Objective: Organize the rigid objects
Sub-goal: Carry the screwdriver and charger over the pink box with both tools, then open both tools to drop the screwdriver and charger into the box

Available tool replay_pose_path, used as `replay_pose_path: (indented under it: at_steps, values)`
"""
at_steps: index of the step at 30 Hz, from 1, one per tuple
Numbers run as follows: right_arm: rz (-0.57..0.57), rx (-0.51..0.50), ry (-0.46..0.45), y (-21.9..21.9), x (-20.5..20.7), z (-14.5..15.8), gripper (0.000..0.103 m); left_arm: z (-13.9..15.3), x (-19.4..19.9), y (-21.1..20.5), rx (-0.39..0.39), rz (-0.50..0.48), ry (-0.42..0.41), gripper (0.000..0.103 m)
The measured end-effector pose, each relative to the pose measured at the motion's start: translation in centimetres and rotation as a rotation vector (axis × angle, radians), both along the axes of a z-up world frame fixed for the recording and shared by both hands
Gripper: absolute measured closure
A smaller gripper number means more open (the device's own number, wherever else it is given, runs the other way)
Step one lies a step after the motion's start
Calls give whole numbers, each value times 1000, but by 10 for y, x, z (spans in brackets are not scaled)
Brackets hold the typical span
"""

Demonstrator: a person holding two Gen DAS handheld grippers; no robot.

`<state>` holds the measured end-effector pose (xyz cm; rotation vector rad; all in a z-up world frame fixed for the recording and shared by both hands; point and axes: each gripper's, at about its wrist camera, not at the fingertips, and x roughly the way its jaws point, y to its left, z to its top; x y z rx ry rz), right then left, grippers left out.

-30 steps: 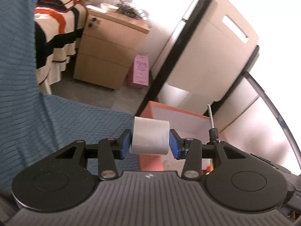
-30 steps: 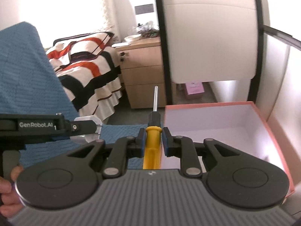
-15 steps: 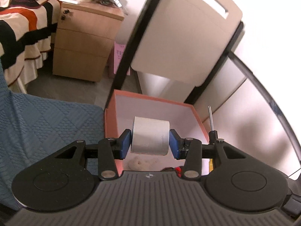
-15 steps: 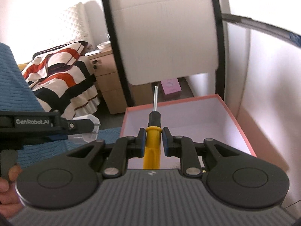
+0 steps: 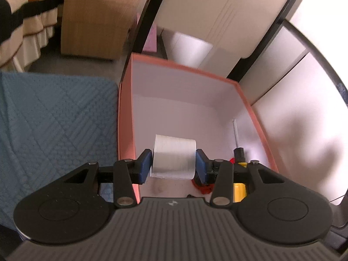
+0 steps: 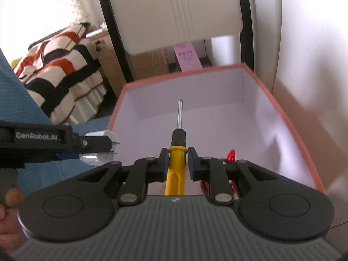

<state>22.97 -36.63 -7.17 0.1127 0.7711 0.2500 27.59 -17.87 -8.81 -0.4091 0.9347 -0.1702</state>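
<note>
My left gripper (image 5: 173, 165) is shut on a white cylinder roll (image 5: 174, 156), held sideways over the near left part of an orange box with a white inside (image 5: 125, 117). My right gripper (image 6: 176, 161) is shut on a yellow-handled screwdriver (image 6: 175, 174), shaft pointing forward over the same box (image 6: 282, 117). The screwdriver also shows in the left wrist view (image 5: 238, 152) at the right. The left gripper with its roll shows in the right wrist view (image 6: 100, 143) at the left box wall. A red object (image 6: 231, 155) lies in the box near the front.
The box sits beside a blue quilted cover (image 5: 54, 119). Behind it stand a white chair with black frame (image 6: 174, 17), a wooden drawer unit (image 5: 97, 17), a striped bed (image 6: 61, 45) and a pink carton (image 6: 187, 56). A white wall panel (image 6: 304, 54) is on the right.
Both grippers have moved forward and down over the box, still holding their objects. The box now fills more of both views.
</note>
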Motion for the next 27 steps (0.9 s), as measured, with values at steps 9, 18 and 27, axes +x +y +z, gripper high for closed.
replay_pose_path:
  at_steps: [9,18,27]
  values:
    - [-10,8,64,-3,1,-26,80,-23,1,-12,55,-52,30,53]
    - [-55,-10,52,-9,2,-16,74,-4,-7,-7,40,-67,-9,45]
    - [-75,33,-46,-8,-14,41,74,51,-29,9,45,-49,-129,45]
